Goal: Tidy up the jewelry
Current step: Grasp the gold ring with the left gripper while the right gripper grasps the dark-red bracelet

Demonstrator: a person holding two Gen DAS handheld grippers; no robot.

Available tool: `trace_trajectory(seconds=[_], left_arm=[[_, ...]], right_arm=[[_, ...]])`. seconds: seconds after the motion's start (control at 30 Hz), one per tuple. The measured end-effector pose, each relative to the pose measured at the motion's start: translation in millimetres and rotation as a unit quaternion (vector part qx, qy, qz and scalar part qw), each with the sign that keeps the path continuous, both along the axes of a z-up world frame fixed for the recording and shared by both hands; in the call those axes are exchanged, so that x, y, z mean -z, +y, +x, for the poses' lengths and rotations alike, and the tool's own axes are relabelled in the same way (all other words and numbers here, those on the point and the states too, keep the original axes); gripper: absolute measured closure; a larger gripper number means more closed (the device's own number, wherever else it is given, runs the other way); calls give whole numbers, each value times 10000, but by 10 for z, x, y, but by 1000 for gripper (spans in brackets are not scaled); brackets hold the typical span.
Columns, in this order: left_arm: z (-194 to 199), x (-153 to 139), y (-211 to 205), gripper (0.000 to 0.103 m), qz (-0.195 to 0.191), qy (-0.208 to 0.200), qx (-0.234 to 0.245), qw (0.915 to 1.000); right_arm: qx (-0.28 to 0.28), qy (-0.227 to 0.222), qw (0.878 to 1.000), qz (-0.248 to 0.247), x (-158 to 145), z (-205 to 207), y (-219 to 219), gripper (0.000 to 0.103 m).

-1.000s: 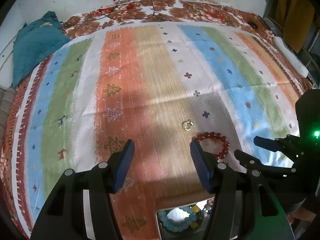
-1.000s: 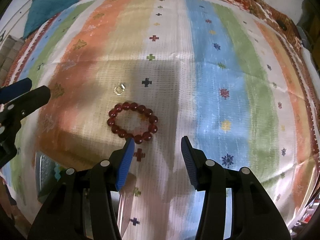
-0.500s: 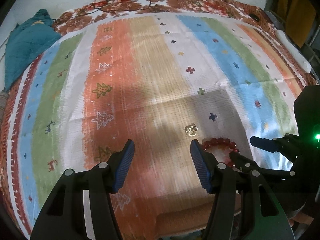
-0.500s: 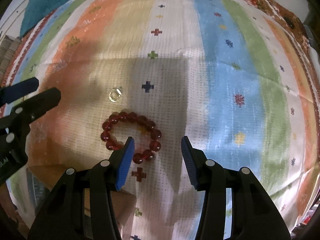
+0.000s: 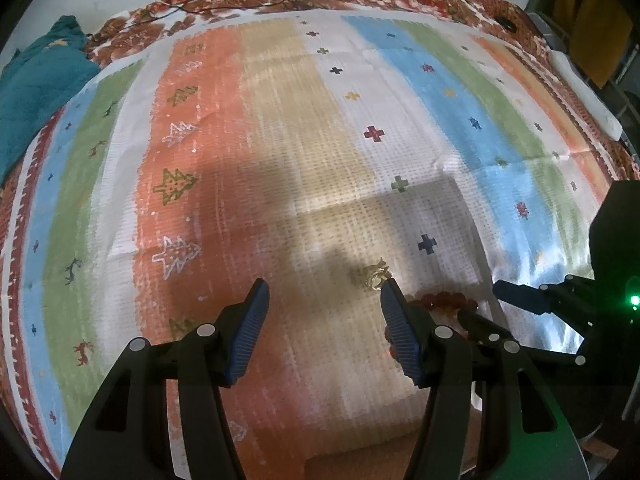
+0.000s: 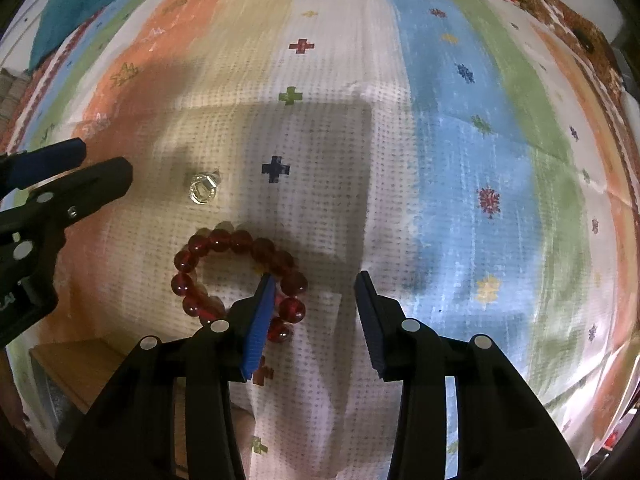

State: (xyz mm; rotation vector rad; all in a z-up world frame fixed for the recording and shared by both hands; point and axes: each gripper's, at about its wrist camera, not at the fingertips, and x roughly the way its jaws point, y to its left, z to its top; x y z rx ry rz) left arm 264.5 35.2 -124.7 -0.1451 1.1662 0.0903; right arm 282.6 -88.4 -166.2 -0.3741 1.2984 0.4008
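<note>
Striped cloth [image 6: 440, 168], printed with small crosses and trees, covers the bed on which the jewelry lies; a teal cushion [image 5: 36, 92] sits at the far left corner. Right claw [image 6: 316, 320] hovers released over the red bead bracelet [image 6: 236, 276], which lies flat on the cloth near the near edge of the bed. Its left finger [image 6: 260, 320] stands over the inside of the bead loop and its right finger lies outside it, so the bracelet's right arc falls between the pads. Whether the pads touch the cloth cannot be told. Small gold ring [image 6: 203, 192] rests just beyond the bracelet, apart from it. Left claw [image 5: 324, 328] is likewise released and empty, with the ring just ahead of its right finger. A wooden box [image 6: 84, 364] shows at the near edge, left of the bracelet.

Likely faults, as judged from this arrangement:
- Round, glossy beads may roll out from between the pads on closing, leaving the bracelet behind.
- Descending too low may pinch the soft cloth with the beads and drag it, shifting the ring.
- Both claws work close together; the left one reaching for the ring may strike the right one or nudge the bracelet.
- The ring is small and lies flat, so a closing claw may flick it away.
</note>
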Motion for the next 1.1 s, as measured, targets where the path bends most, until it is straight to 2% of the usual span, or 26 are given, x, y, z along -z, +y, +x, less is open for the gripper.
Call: trace_trajectory(seconds=[0.13, 0.23, 0.3, 0.67, 0.83, 1.1], left_arm=[[66, 65, -26, 45, -58, 81, 55, 9999], [101, 106, -56, 45, -51, 123, 95, 9999], [137, 146, -74, 45, -97, 170, 120, 9997], [279, 329, -104, 47, -309, 461, 215, 9982], [364, 362, -148, 52, -415, 567, 273, 9972], [478, 453, -271, 57, -205, 812, 388, 9957]], right_arm=[[-7, 23, 10000, 18, 13, 33, -11, 67], [25, 49, 10000, 67, 13, 90, -65, 74], [58, 96, 9998, 156, 12, 136, -128, 89], [138, 257, 9986, 430, -15, 261, -272, 89], [26, 153, 9995, 288, -80, 213, -263, 89], [10, 122, 9997, 230, -115, 172, -263, 89]])
